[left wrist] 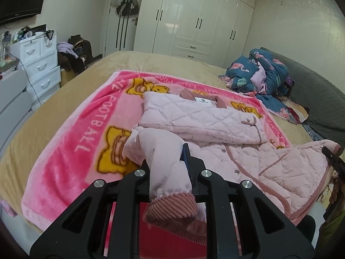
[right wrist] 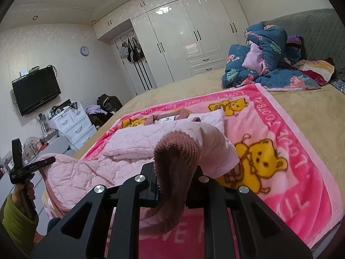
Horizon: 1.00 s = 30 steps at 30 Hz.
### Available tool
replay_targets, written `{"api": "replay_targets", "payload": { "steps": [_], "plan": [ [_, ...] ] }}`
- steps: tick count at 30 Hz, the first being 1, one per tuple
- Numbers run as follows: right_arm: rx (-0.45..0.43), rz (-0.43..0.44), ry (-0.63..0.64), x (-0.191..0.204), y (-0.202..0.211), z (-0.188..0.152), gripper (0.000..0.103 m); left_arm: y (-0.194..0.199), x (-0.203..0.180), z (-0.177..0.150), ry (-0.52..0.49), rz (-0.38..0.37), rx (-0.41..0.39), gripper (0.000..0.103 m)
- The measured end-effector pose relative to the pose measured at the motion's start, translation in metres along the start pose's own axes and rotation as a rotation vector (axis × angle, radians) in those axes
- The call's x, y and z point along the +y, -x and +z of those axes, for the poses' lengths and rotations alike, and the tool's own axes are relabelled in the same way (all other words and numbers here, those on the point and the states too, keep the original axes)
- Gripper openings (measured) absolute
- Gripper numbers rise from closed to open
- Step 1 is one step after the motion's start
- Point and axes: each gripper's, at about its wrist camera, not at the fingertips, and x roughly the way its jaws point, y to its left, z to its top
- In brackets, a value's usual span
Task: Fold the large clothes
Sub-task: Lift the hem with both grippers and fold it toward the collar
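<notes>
A pink quilted jacket lies partly folded on a pink bear-print blanket, collar at the far end. My left gripper is shut on a bunched lower corner of the jacket, and its dusty-rose corduroy trim hangs over the jaws. My right gripper is shut on the other lower corner, with the corduroy trim draped across it. Both corners are lifted off the blanket. The jacket sags between the two. A hand in a green sleeve holds the left gripper at the far left.
The blanket covers a tan bed. A heap of blue flamingo-print bedding lies at the far right beside a grey headboard. White wardrobes stand behind the bed, white drawers to the left, a wall TV above.
</notes>
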Motion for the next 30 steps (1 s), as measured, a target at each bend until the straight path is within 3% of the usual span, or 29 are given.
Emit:
{"api": "replay_targets", "payload": {
  "steps": [18,30],
  "plan": [
    [-0.052,-0.016,-0.010,-0.009,-0.024,0.038,0.014,-0.027,0.004,0.045,0.006,0.047,-0.016,0.011],
    [-0.041,-0.034,-0.047,-0.019,-0.048,0.068,0.014,-0.050,-0.003,0.081,-0.010,0.071,-0.018,0.012]
  ]
}}
